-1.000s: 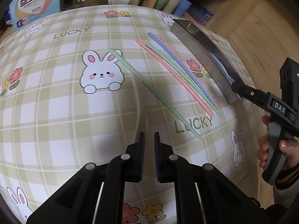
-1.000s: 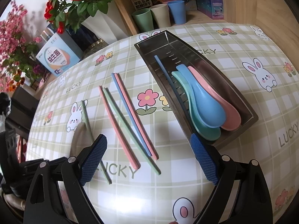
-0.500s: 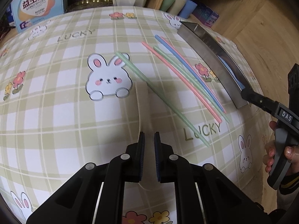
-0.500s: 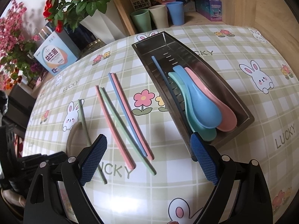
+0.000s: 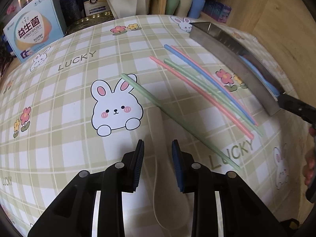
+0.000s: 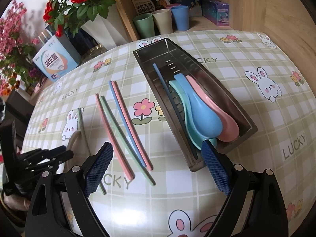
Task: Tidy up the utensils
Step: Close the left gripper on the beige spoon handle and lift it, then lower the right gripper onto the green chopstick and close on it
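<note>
A steel tray (image 6: pixel 243 106) holds blue (image 6: pixel 199 106), pink (image 6: pixel 227 126) and green spoons and one dark blue chopstick (image 6: pixel 167 90). Pink, green, blue and pink chopsticks (image 6: pixel 126 126) lie on the cloth left of it; they also show in the left wrist view (image 5: pixel 207 86). A lone green chopstick (image 5: pixel 158 102) lies apart. A cream spoon (image 5: pixel 158 158), pale against the cloth, lies under my left gripper (image 5: pixel 157 148), whose jaws stand slightly apart around its handle. My right gripper (image 6: pixel 158 169) is wide open and empty, near the tray's front end.
The table has a checked bunny cloth (image 5: pixel 59 98). A white and blue box (image 5: pixel 31 37), a vase of red roses (image 6: pixel 79 4) and three cups (image 6: pixel 162 21) on a wooden shelf stand at the back. The left gripper shows in the right wrist view (image 6: pixel 39 160).
My left gripper's jaws have opened from nearly shut to a small gap and moved forward. The right gripper has drawn slightly closer to the tray, still wide open.
</note>
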A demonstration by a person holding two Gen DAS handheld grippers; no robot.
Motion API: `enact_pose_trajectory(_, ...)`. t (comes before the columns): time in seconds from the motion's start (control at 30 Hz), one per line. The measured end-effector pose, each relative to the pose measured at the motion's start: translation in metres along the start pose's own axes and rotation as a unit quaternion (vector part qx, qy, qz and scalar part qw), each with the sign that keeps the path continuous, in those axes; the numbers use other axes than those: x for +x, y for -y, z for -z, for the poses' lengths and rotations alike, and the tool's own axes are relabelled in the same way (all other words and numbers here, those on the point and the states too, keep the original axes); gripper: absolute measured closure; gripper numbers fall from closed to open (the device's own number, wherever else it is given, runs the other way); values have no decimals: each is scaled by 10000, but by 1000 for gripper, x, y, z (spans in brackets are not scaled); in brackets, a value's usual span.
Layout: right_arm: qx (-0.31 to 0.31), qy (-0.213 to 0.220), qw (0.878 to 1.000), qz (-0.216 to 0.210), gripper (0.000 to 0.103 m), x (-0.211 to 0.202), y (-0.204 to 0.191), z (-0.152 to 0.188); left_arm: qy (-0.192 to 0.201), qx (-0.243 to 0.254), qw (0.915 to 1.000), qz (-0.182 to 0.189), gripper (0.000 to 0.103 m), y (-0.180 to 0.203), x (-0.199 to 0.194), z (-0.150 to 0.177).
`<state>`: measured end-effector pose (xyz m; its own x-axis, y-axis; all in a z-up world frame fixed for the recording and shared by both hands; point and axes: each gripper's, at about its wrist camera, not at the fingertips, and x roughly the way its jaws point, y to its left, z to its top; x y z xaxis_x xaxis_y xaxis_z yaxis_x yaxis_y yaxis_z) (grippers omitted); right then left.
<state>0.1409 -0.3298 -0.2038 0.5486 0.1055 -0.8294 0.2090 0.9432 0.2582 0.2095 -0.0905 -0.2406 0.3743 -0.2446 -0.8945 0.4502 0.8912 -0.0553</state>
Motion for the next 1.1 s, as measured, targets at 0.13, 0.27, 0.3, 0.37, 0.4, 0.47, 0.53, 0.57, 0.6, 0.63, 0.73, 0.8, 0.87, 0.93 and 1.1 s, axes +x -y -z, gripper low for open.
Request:
enact_pose_trajectory(0.13,-11,-63,10000,71,15,2,1,2,11,-79,9999,-128,75,1,6,0)
enact_pose_trajectory(0.27,-45,-61,9999,84,15,3,0,2,77,-127,9997,-189,90,2,5,1)
enact_pose_trajectory(0.3,-74,-67,9999,79,15,3,-1,3,100,-186,9996,-199,90,0,4,2)
enact_pose_trajectory(0.37,-123,-75,9999,62,15,3,-3,3,141,-307,9993,-164,90,-4,2,5)
enact_pose_trajectory(0.4,-157,-77,9998,34,15,3,-4,3,167,-368,9990,-163,90,-6,0,7)
enact_pose_trajectory(0.47,-222,-85,9997,-75,15,4,-6,4,230,-503,9983,-160,90,-12,-4,11)
enact_pose_trajectory(0.53,-340,-66,9993,-149,15,3,-10,3,308,-713,9969,-126,90,-21,-11,15)
enact_pose_trajectory(0.57,-425,-55,9989,-174,16,3,-13,3,361,-853,9956,-111,90,-27,-16,18)
enact_pose_trajectory(0.6,-546,-46,9982,-237,16,4,-17,2,393,-939,9947,-107,90,-30,-19,19)
enact_pose_trajectory(0.63,-645,-37,9975,-295,16,5,-21,2,457,-1106,9928,-102,90,-36,-24,22)
enact_pose_trajectory(0.73,-1135,-71,9929,-358,16,11,-39,1,630,-1447,9874,-112,90,-49,-35,28)
enact_pose_trajectory(0.8,-1460,-143,9883,-426,33,18,-54,-1,682,-1527,9858,-127,90,-54,-38,30)
enact_pose_trajectory(0.87,-1665,-233,9847,-453,37,26,-66,-1,711,-1598,9845,-139,90,-58,-41,31)
enact_pose_trajectory(0.93,-1944,-337,9790,-519,46,38,-82,-1,718,-1659,9834,-127,90,-61,-42,34)
enact_pose_trajectory(1.1,-2368,-631,9672,-663,61,71,-120,4,763,-1772,9811,-152,90,-71,-47,39)
